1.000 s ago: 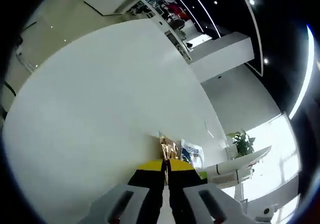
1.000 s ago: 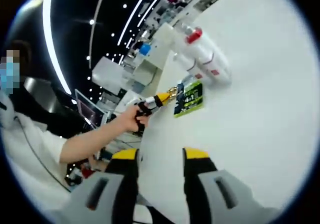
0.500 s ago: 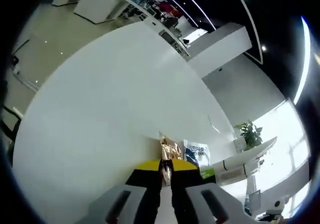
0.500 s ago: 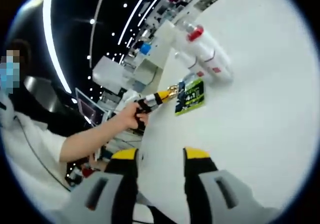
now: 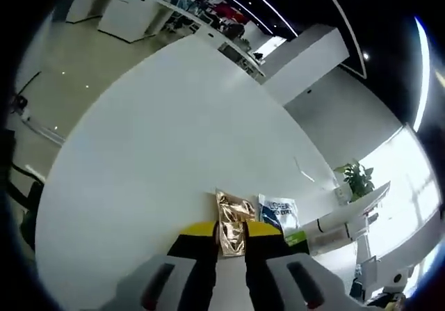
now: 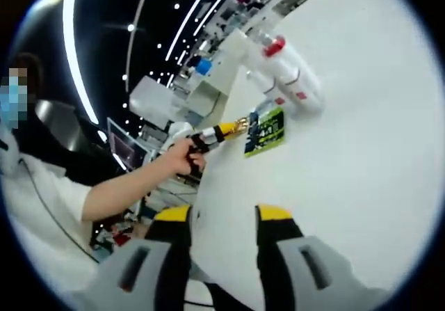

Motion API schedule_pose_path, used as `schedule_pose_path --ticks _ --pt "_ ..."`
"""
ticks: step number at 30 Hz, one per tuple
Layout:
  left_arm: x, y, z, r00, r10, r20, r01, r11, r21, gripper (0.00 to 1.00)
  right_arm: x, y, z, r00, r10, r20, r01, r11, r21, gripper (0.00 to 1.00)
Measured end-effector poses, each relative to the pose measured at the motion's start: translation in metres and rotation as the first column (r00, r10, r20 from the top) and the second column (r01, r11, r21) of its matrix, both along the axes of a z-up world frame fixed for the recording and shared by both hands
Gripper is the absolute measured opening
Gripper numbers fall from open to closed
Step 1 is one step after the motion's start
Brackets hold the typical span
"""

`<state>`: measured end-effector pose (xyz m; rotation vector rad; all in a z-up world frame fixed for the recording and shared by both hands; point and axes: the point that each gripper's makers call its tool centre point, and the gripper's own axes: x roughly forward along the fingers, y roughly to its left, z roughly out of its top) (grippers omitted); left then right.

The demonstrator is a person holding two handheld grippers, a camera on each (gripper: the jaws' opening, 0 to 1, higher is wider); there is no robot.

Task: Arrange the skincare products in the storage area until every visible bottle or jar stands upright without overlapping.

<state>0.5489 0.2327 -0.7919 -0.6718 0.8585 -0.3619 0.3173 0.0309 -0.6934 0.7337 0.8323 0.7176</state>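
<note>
My left gripper (image 5: 231,229) is shut on a gold foil sachet (image 5: 233,215), which sticks out past its yellow tips low over the white table (image 5: 160,137). Right of it lie a blue-and-white sachet (image 5: 277,212), a green packet (image 5: 296,238) and a white bottle (image 5: 334,226) on its side. In the right gripper view a hand (image 6: 177,159) holds that left gripper (image 6: 228,129) with the gold sachet (image 6: 242,124) beside the green sachet (image 6: 266,131). White bottles, one red-capped (image 6: 292,74), lie flat behind. My right gripper (image 6: 224,217) is open and holds nothing, well short of them.
The round white table (image 6: 361,151) stretches wide and bare to the right of the products. Its edge runs close behind the sachets, with shelves and counters beyond. A person in a white sleeve stands at the left of the right gripper view.
The left view has tilted and drawn back a little, and more of the gold sachet now shows between the jaws. The right gripper has stayed put and open.
</note>
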Motion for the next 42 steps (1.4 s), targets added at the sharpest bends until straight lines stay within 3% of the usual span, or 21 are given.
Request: schedule_pose_path --ticks 6,10,12,16,19,21,25,29,31,33,34,36,39,42 --pt "-0.002 0.002 0.002 1.000 -0.013 0.018 0.012 0.999 0.052 0.25 -0.006 0.001 0.001 1.000 0.008 0.006 -0.008 1.000 0.000 0.35" --pt "-0.011 0.007 0.004 1.000 -0.012 0.022 0.011 0.997 0.082 0.36 -0.009 0.002 0.000 1.000 0.015 0.009 -0.015 1.000 0.001 0.35" --pt "-0.016 0.012 0.009 0.999 0.001 0.039 -0.005 0.995 0.095 0.43 -0.011 0.005 0.000 1.000 0.021 0.009 -0.021 1.000 0.005 0.35" --pt "-0.035 0.012 0.030 0.995 0.011 0.097 -0.017 0.998 0.060 0.42 -0.012 0.014 -0.004 0.999 0.043 0.008 -0.043 0.999 0.018 0.35" --pt "-0.057 0.011 0.041 0.990 -0.022 0.137 0.010 0.996 0.090 0.42 -0.013 0.028 -0.005 0.997 0.077 0.012 -0.077 0.996 0.033 0.35" --pt "-0.083 0.014 0.046 0.986 -0.048 0.161 0.028 0.992 0.126 0.42 -0.014 0.037 -0.006 0.995 0.103 0.016 -0.103 0.994 0.043 0.35" --pt "-0.134 0.016 0.048 0.978 -0.130 0.161 0.100 0.978 0.183 0.43 -0.017 0.058 -0.008 0.985 0.172 0.024 -0.173 0.983 0.055 0.35" --pt "-0.182 0.034 0.052 0.977 -0.146 0.154 0.111 0.970 0.216 0.44 -0.020 0.073 -0.005 0.975 0.218 0.037 -0.220 0.973 0.071 0.35" --pt "-0.196 0.045 0.051 0.978 -0.144 0.153 0.105 0.965 0.242 0.48 -0.022 0.080 -0.004 0.970 0.239 0.049 -0.242 0.967 0.074 0.35" --pt "-0.210 0.055 0.045 0.972 -0.183 0.145 0.134 0.945 0.298 0.56 -0.025 0.084 -0.003 0.967 0.250 0.052 -0.254 0.964 0.077 0.35" --pt "-0.223 0.061 0.038 0.961 -0.245 0.130 0.184 0.915 0.360 0.61 -0.029 0.087 -0.003 0.963 0.262 0.058 -0.266 0.961 0.079 0.35" --pt "-0.234 0.066 0.031 0.951 -0.291 0.100 0.226 0.881 0.415 0.72 -0.035 0.089 -0.003 0.960 0.273 0.062 -0.277 0.958 0.079 0.35" --pt "-0.255 0.072 0.013 0.906 -0.423 0.028 0.351 0.786 0.509 0.73 -0.043 0.089 -0.005 0.959 0.278 0.062 -0.283 0.955 0.087 0.35" --pt "-0.261 0.075 0.005 0.884 -0.467 0.008 0.389 0.745 0.541 0.71 -0.048 0.087 -0.005 0.962 0.266 0.056 -0.271 0.958 0.097 0.35"
